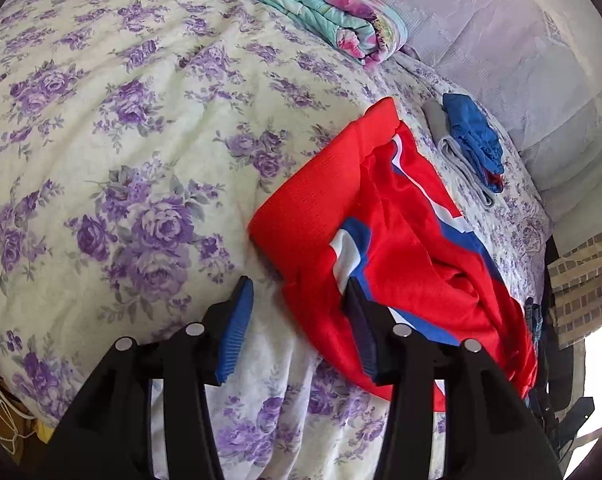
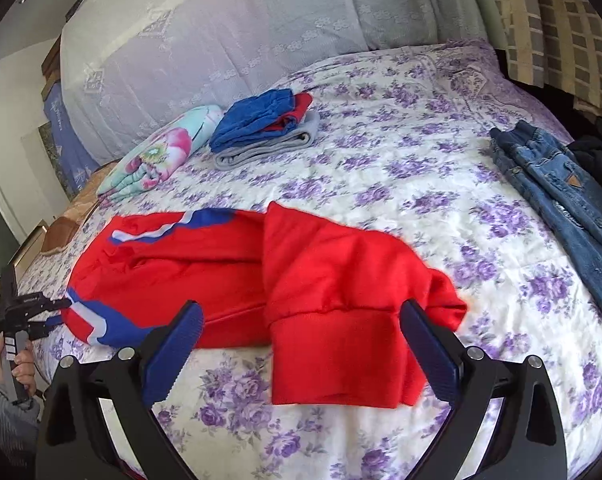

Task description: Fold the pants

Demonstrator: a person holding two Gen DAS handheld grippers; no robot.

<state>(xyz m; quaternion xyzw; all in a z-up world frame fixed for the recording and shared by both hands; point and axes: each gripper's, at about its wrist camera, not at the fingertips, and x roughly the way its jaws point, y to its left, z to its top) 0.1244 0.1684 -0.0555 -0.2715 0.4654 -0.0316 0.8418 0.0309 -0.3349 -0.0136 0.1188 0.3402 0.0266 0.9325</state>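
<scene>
Red track pants (image 2: 229, 268) with blue and white stripes lie across the floral bedspread (image 2: 421, 184), one ribbed cuff end folded over toward me. My right gripper (image 2: 301, 328) is open, its fingers either side of the red cuff (image 2: 333, 352), just above it. In the left wrist view the pants (image 1: 385, 240) lie bunched at centre right. My left gripper (image 1: 299, 308) is open at their near edge, its right finger (image 1: 361, 328) over the red cloth. The left gripper also shows in the right wrist view (image 2: 59, 312), at the striped end.
A folded stack of blue, red and grey clothes (image 2: 265, 128) and a folded floral quilt (image 2: 161, 152) lie at the far side. Blue jeans (image 2: 561, 188) lie at the right edge of the bed. A lace curtain (image 2: 221, 32) hangs behind.
</scene>
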